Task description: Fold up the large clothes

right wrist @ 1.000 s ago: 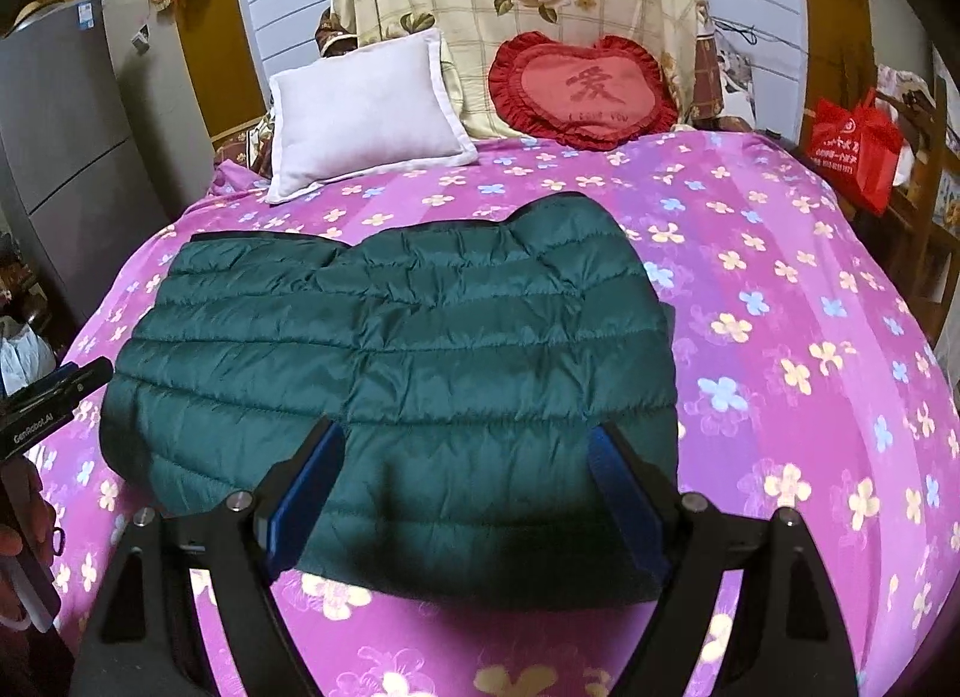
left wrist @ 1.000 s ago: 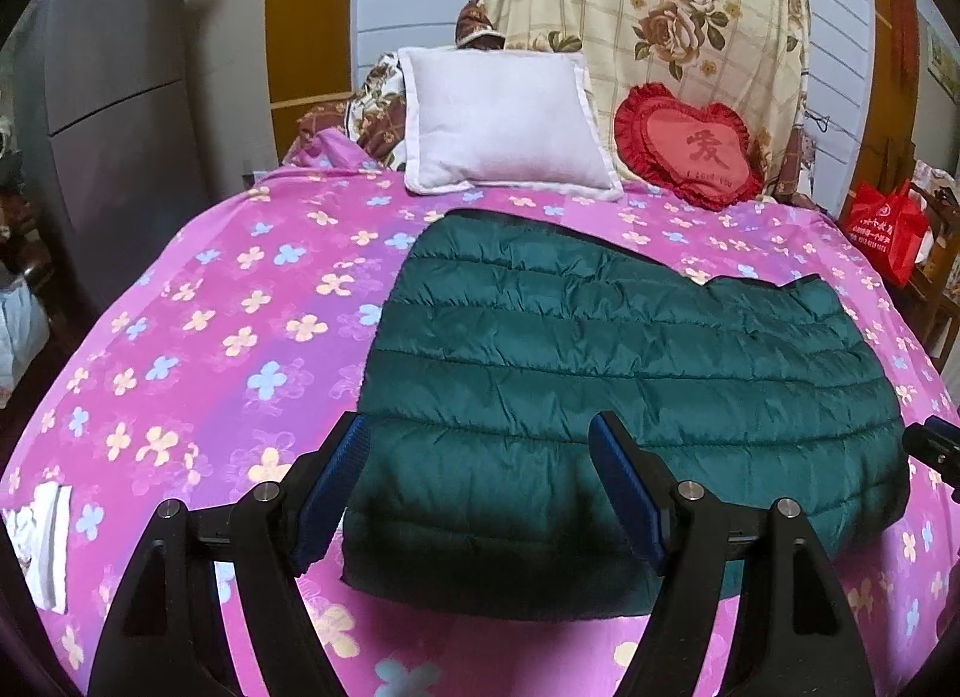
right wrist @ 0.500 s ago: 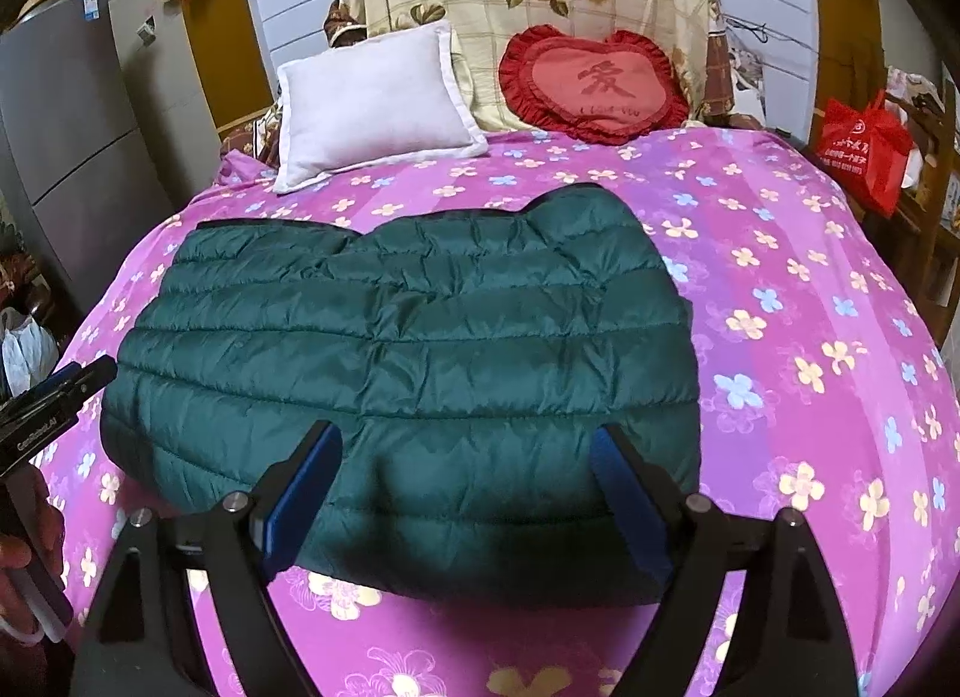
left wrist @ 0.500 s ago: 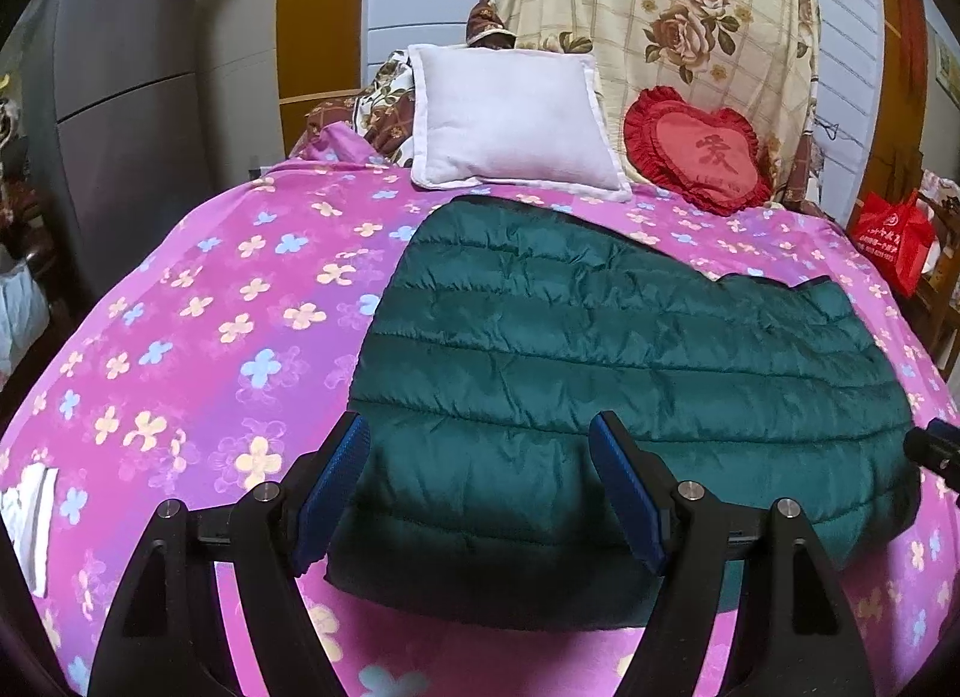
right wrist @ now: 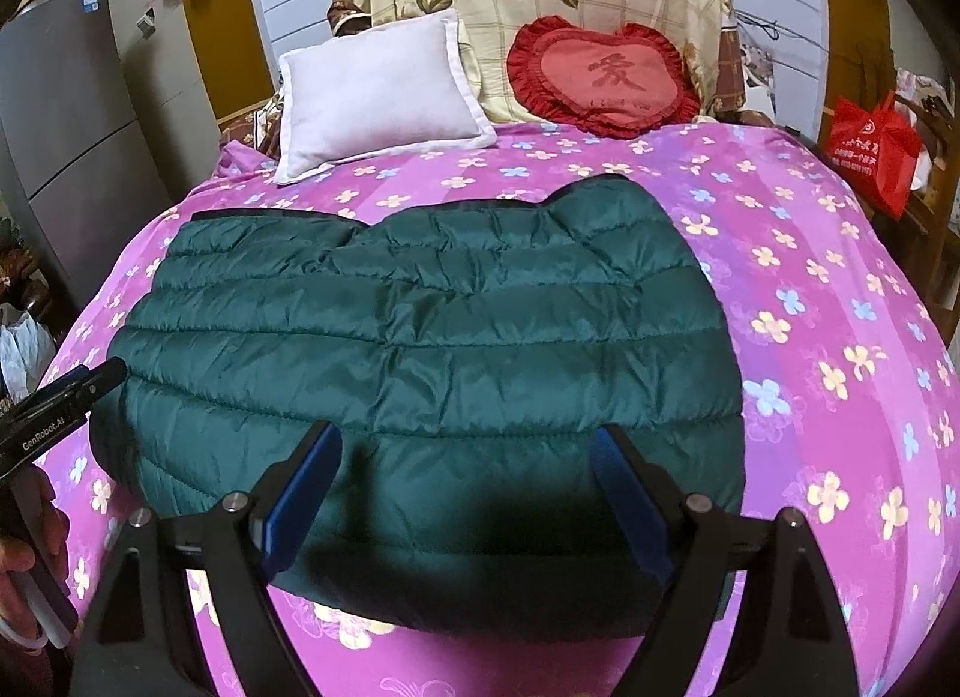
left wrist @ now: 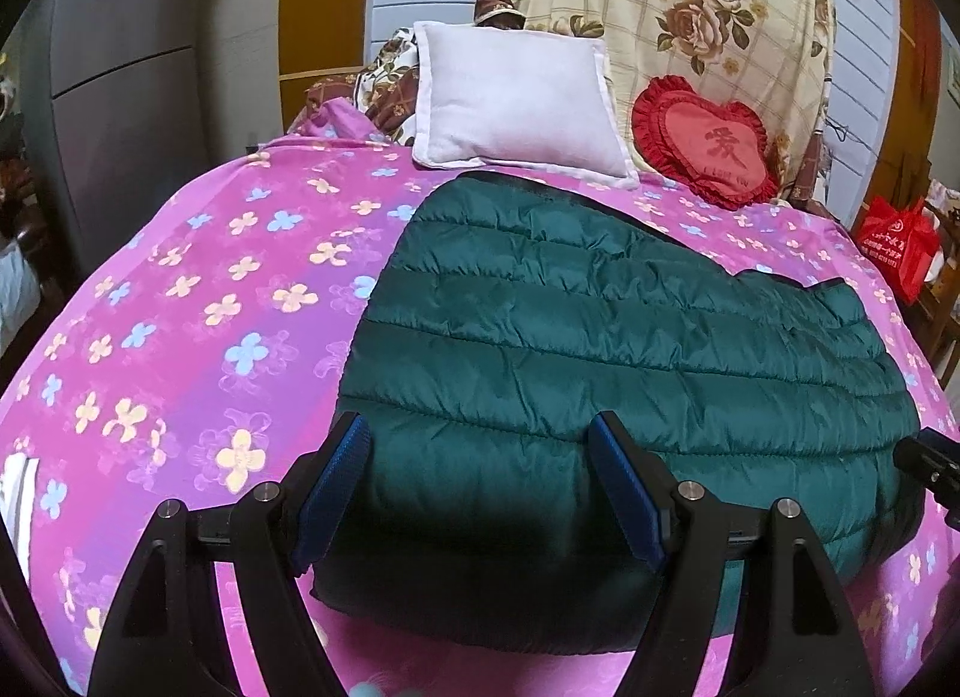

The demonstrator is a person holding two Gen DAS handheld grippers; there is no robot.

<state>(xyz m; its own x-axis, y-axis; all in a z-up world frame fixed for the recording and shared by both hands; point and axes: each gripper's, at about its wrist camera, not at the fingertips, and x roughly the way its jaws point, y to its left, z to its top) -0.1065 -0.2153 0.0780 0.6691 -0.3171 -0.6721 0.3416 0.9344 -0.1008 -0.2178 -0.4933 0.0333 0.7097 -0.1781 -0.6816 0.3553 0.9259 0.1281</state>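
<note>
A dark green quilted down jacket (left wrist: 600,349) lies flat and folded on a pink flowered bedsheet (left wrist: 198,301); it also shows in the right wrist view (right wrist: 432,337). My left gripper (left wrist: 480,481) is open and empty, hovering over the jacket's near left edge. My right gripper (right wrist: 468,487) is open and empty over the jacket's near right edge. The left gripper's tip (right wrist: 66,397) shows at the left of the right wrist view, and the right gripper's tip (left wrist: 930,463) at the right of the left wrist view.
A white pillow (left wrist: 516,96) and a red heart cushion (left wrist: 708,138) lean at the head of the bed against a floral blanket (left wrist: 690,6). A grey fridge (right wrist: 72,168) stands left of the bed. A red bag (right wrist: 870,144) sits to the right.
Both grippers have moved slightly forward and lower toward the jacket's near edge. The jacket itself has not moved.
</note>
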